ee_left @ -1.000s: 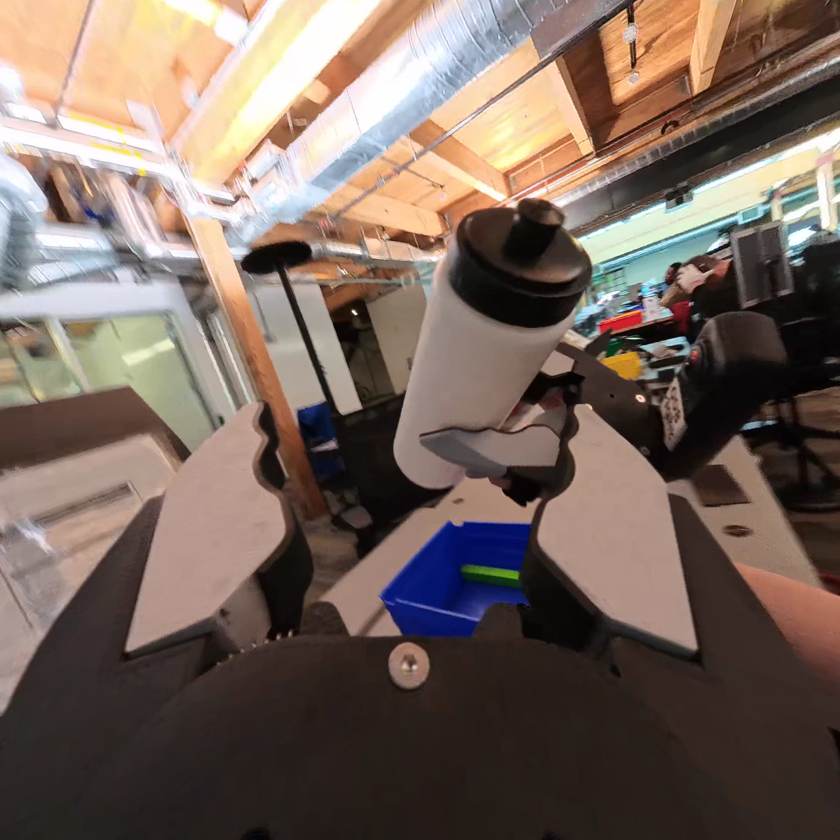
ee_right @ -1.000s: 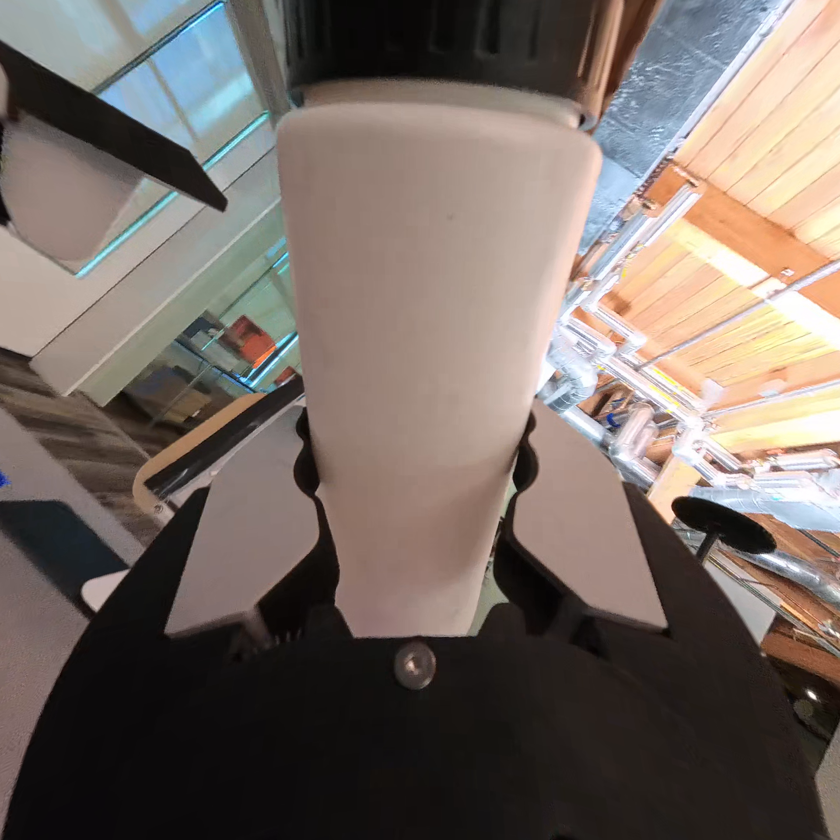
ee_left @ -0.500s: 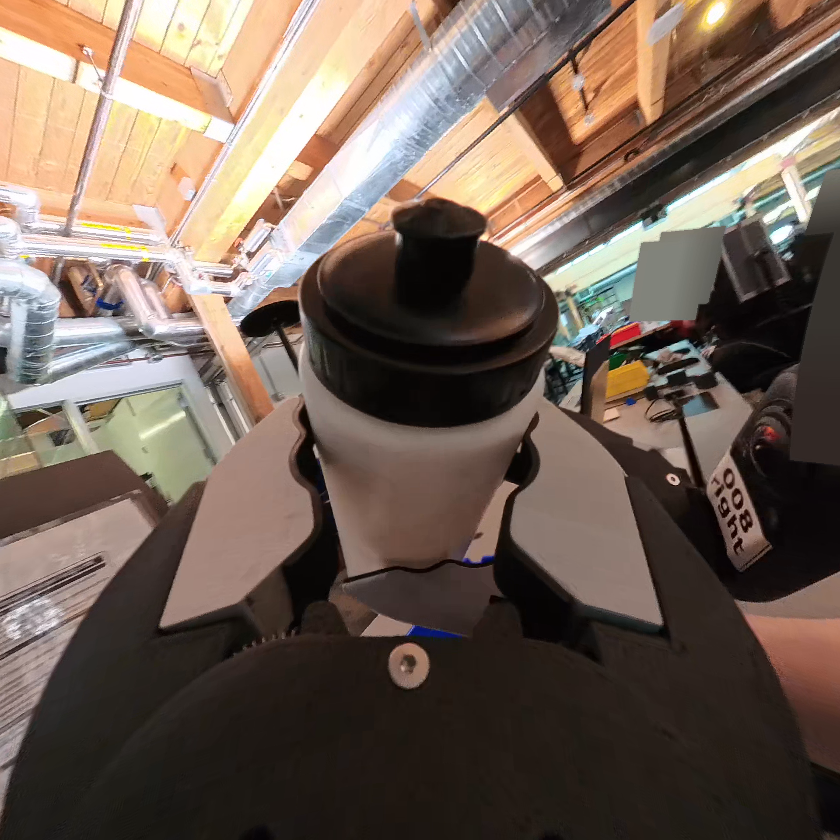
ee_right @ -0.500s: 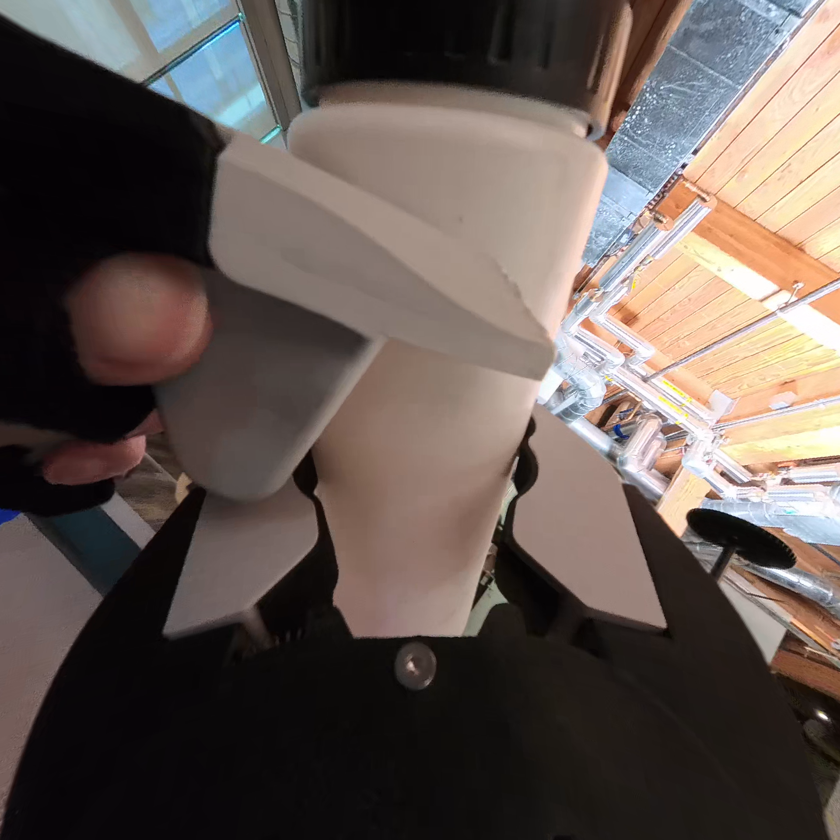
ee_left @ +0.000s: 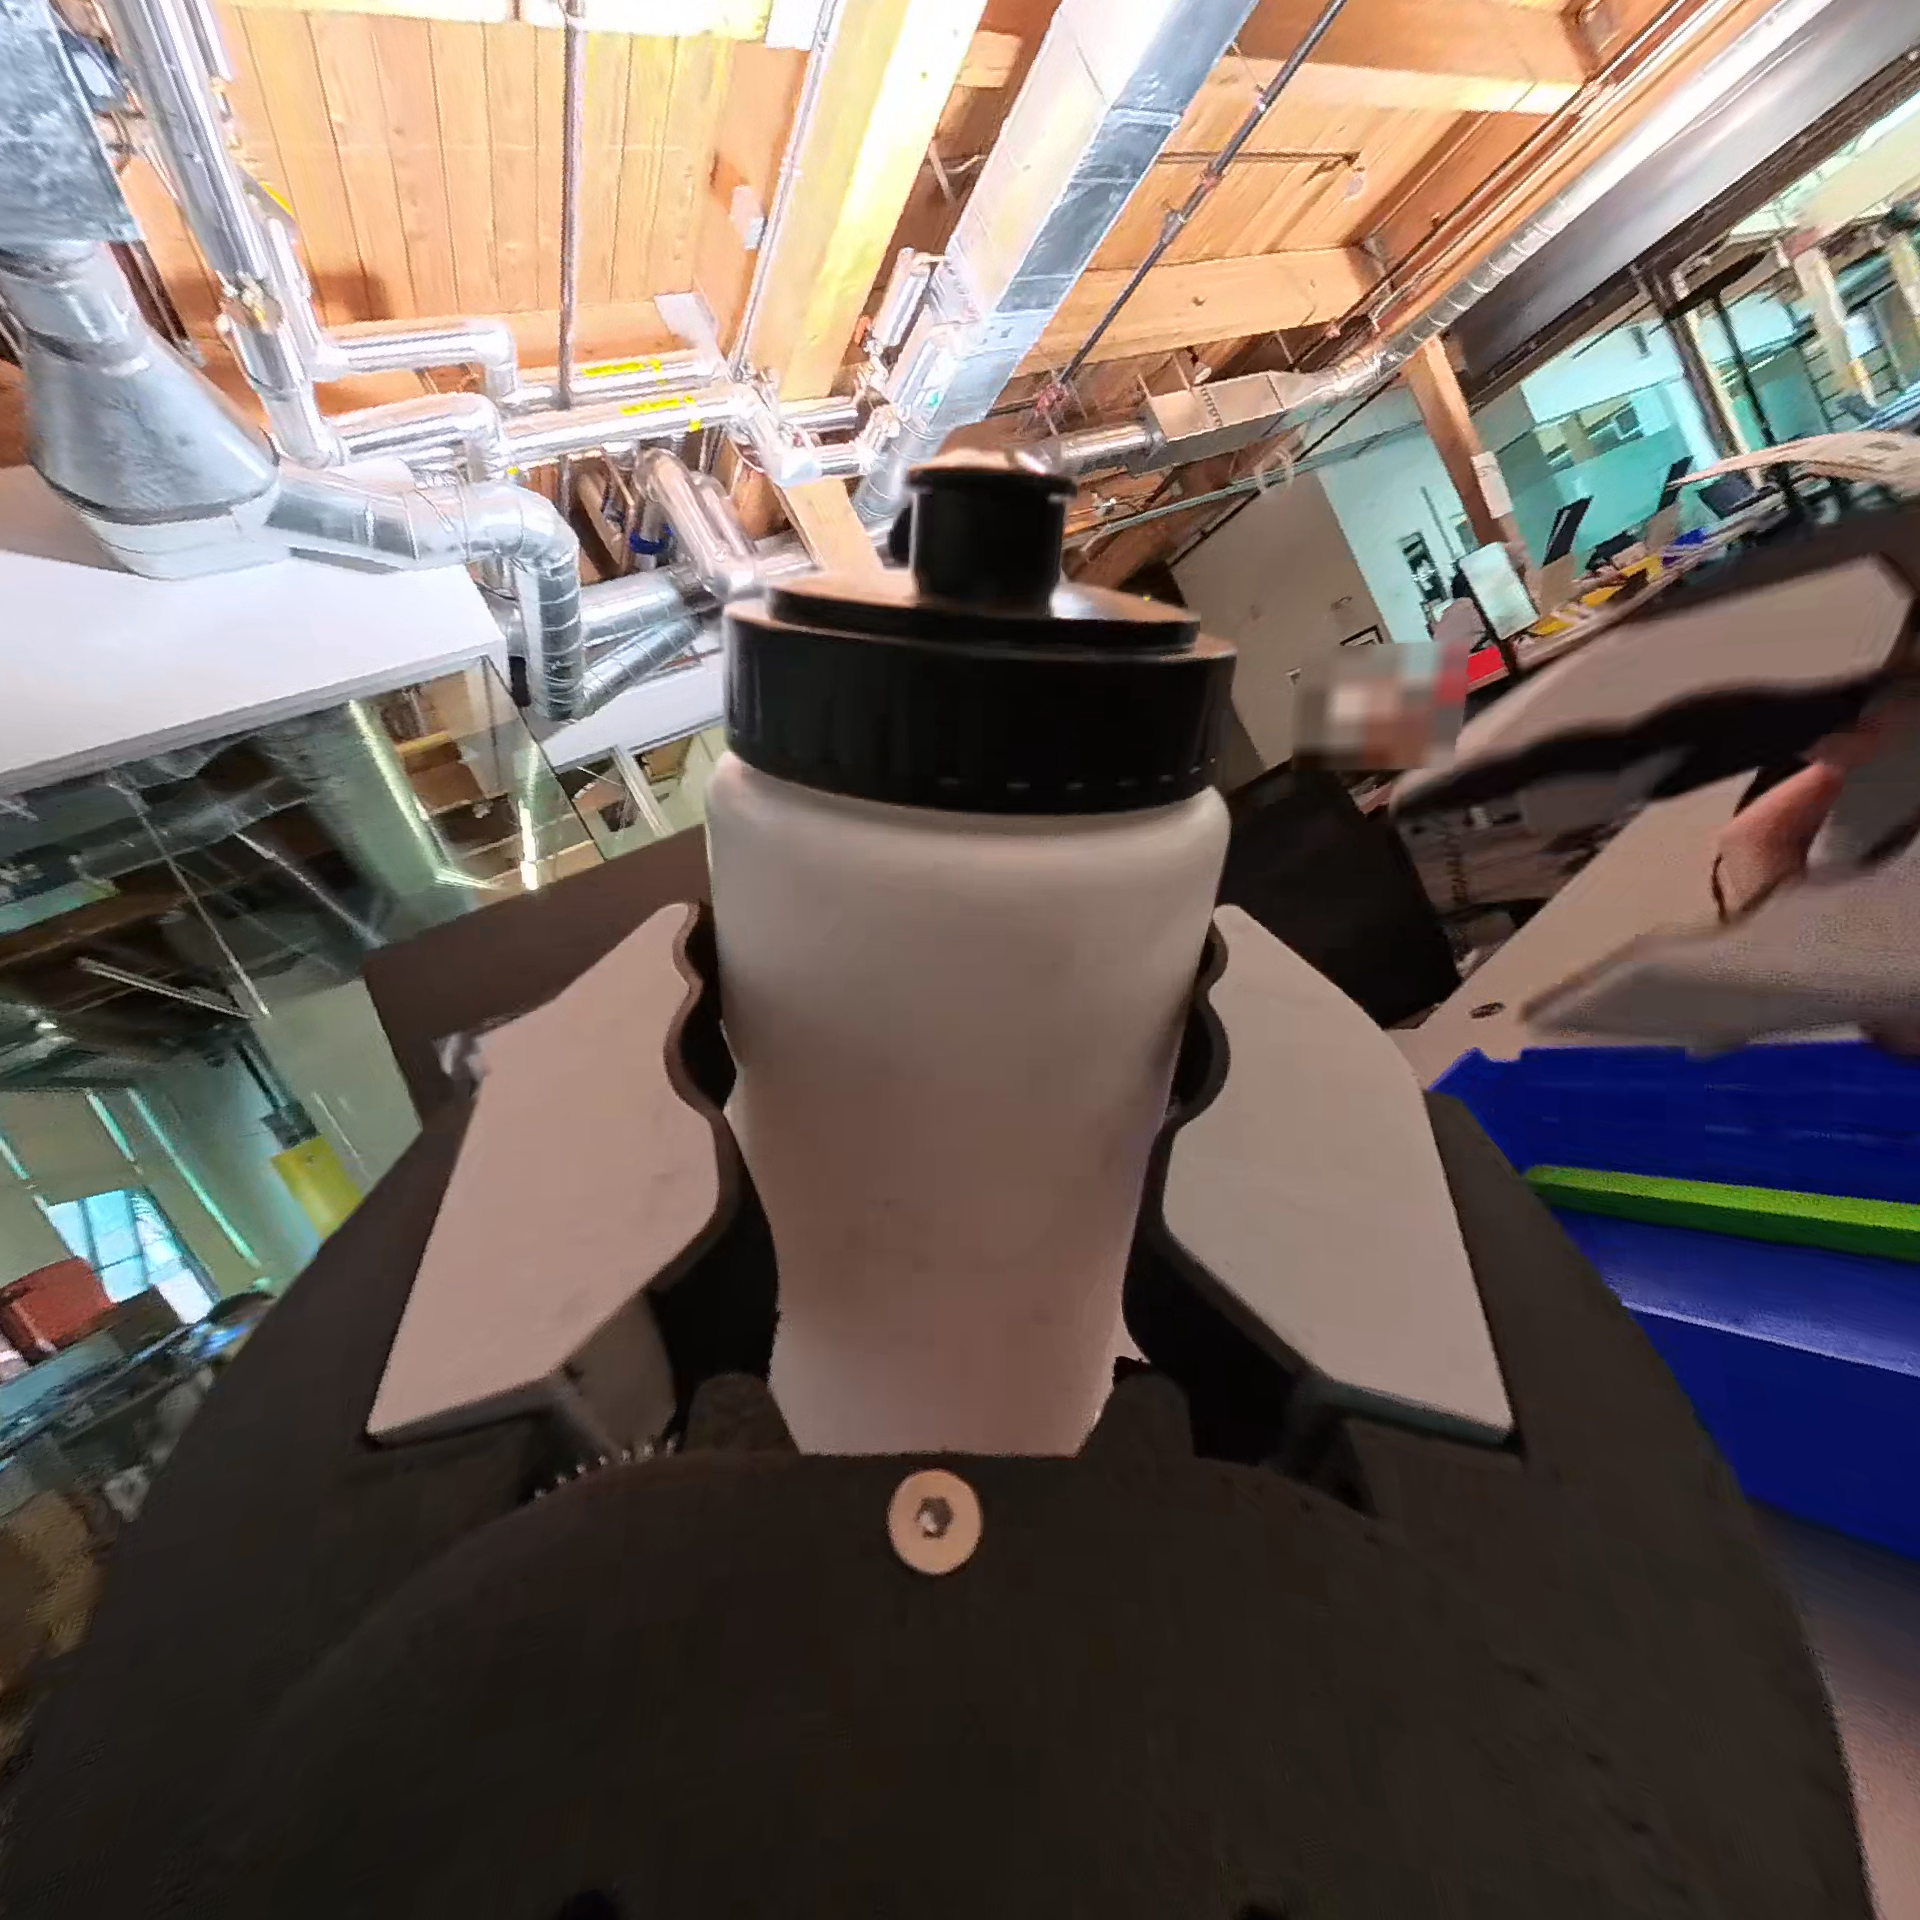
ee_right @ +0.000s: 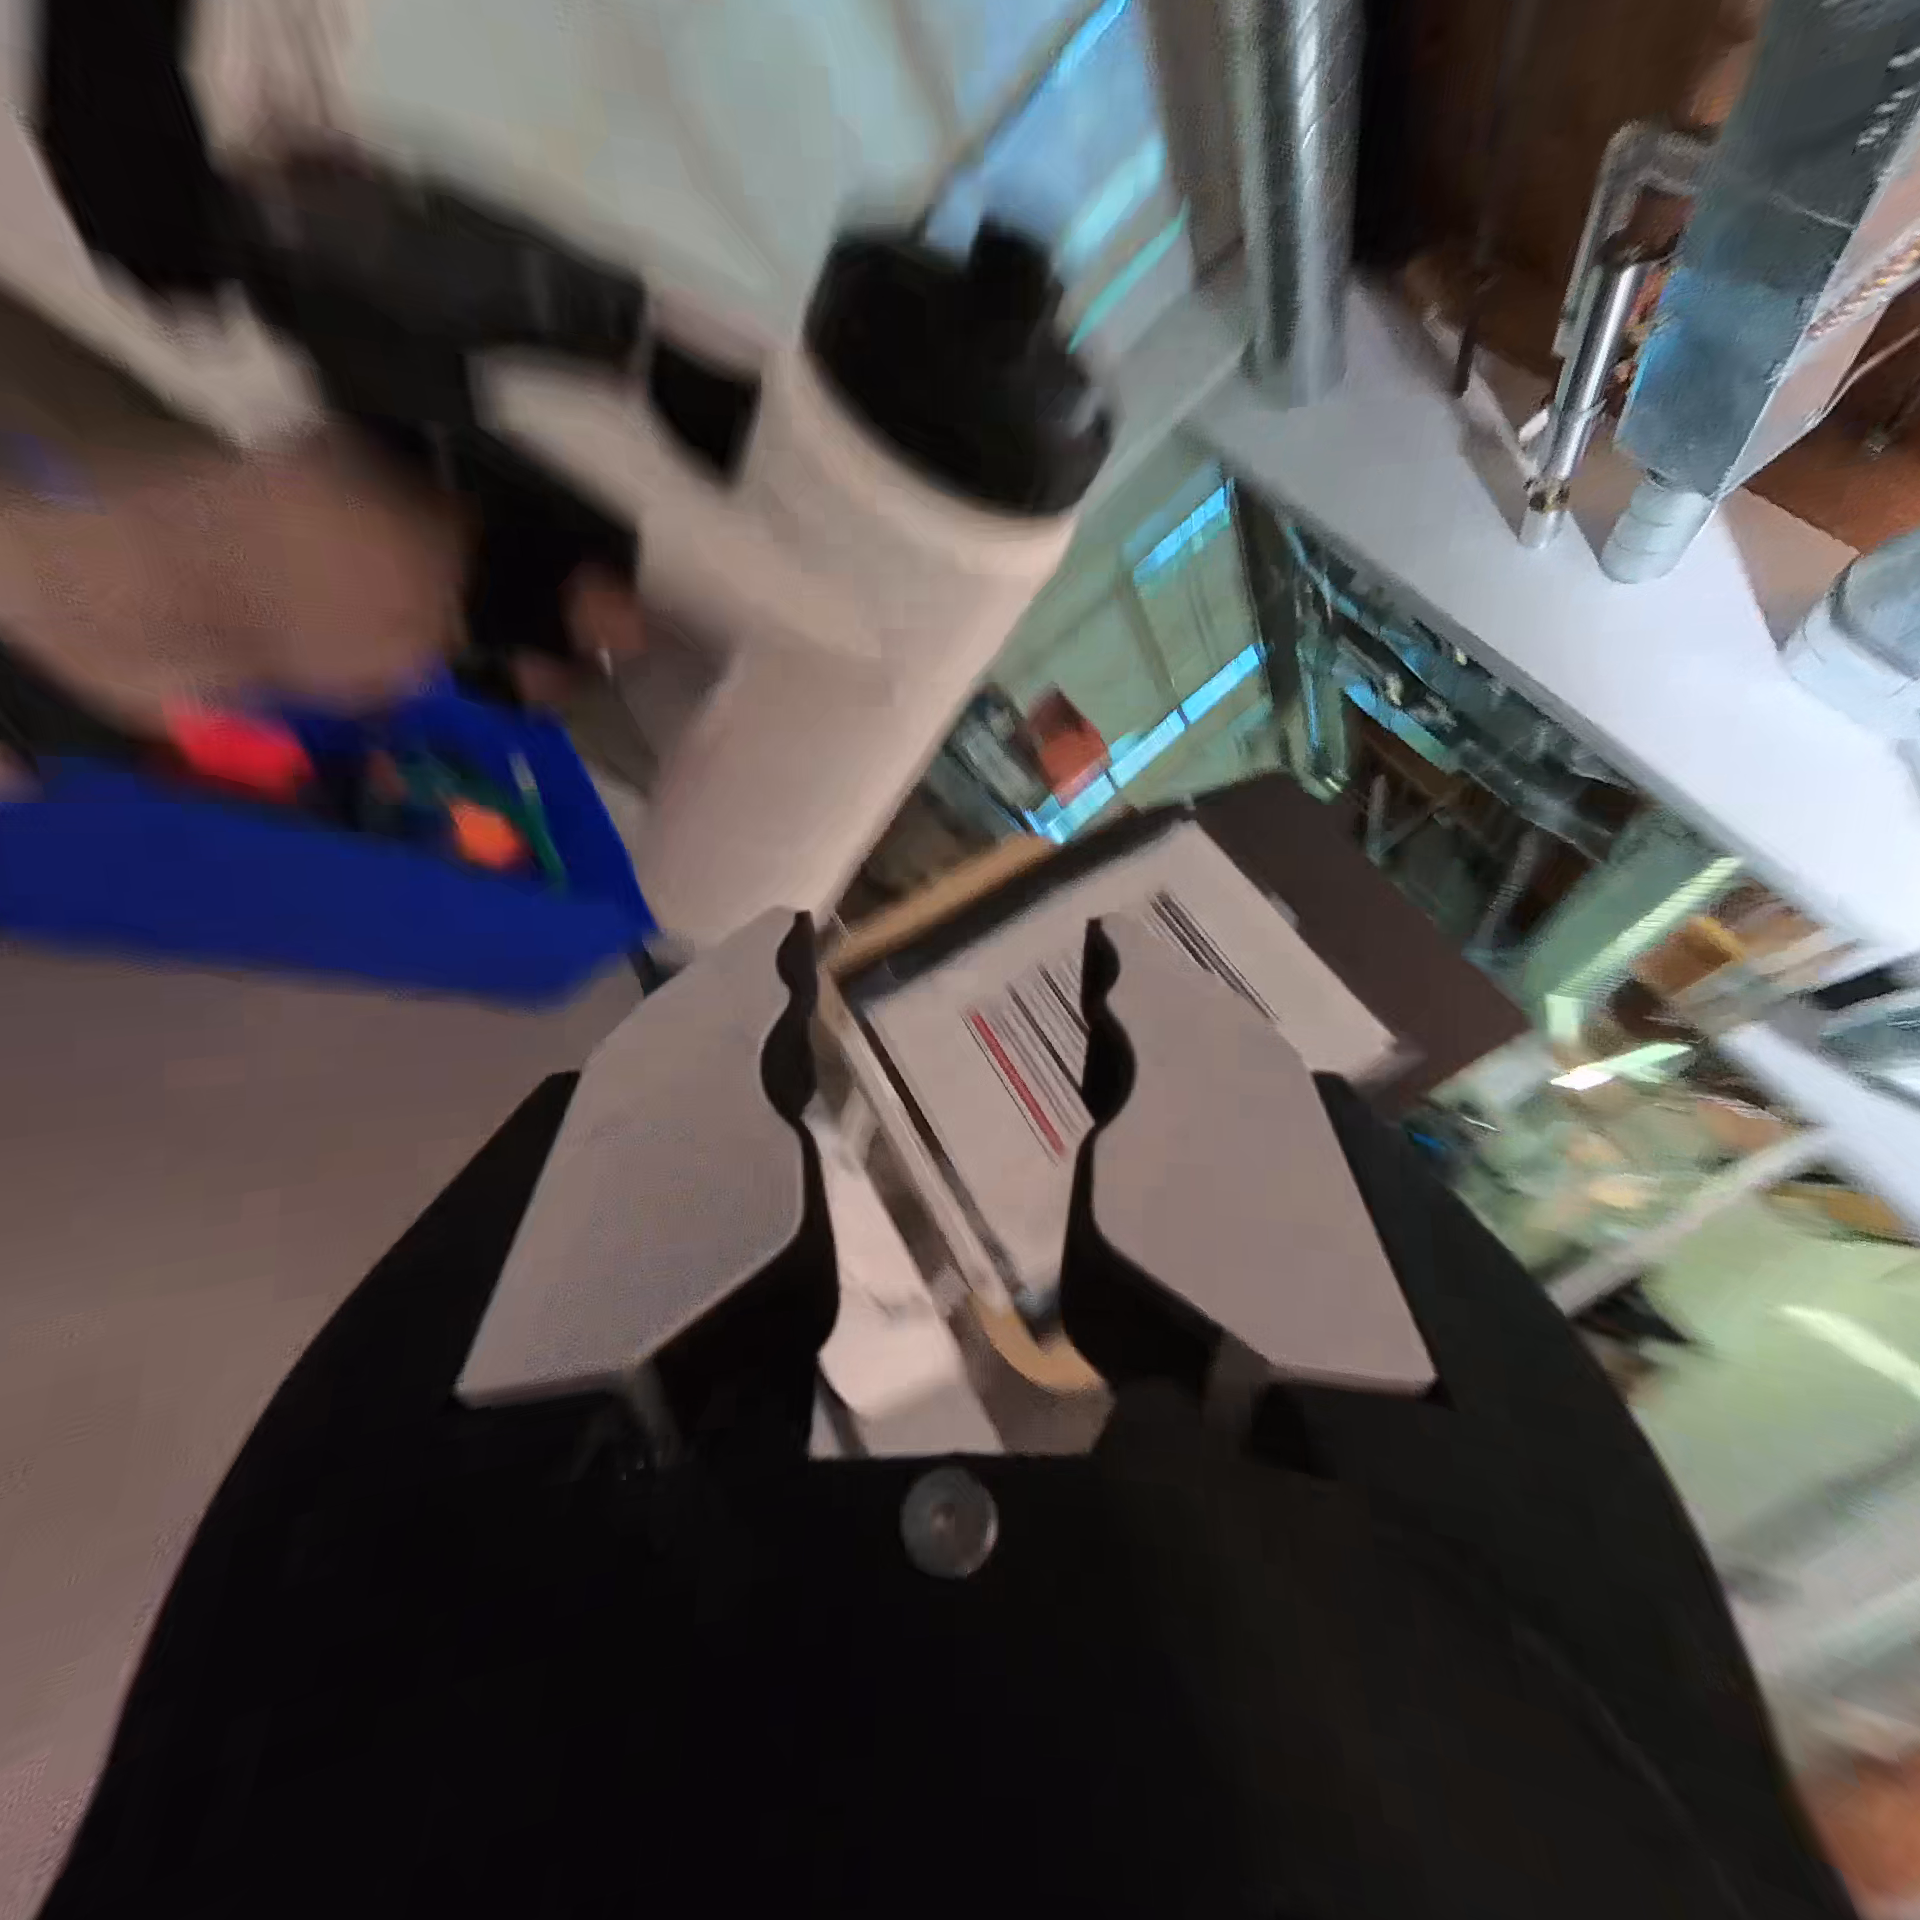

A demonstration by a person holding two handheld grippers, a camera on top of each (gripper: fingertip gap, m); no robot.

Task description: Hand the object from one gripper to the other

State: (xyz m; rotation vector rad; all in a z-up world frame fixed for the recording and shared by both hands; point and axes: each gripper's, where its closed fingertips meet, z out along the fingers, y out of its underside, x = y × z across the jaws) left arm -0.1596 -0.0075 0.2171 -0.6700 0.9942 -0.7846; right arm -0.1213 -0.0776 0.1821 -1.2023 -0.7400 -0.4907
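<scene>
White plastic bottle [ee_left: 966, 1039] with a black cap [ee_left: 977, 707] stands clamped between both fingers of the left gripper [ee_left: 951, 1049], cap end pointing away from the camera. Right gripper [ee_right: 940, 1039] holds nothing; its fingers stand a moderate gap apart, clear of the bottle, which lies up and to the left in the heavily blurred right wrist view. Blue bin [ee_left: 1766, 1340] sits right of the left gripper, a green bar [ee_left: 1725, 1205] inside it.
</scene>
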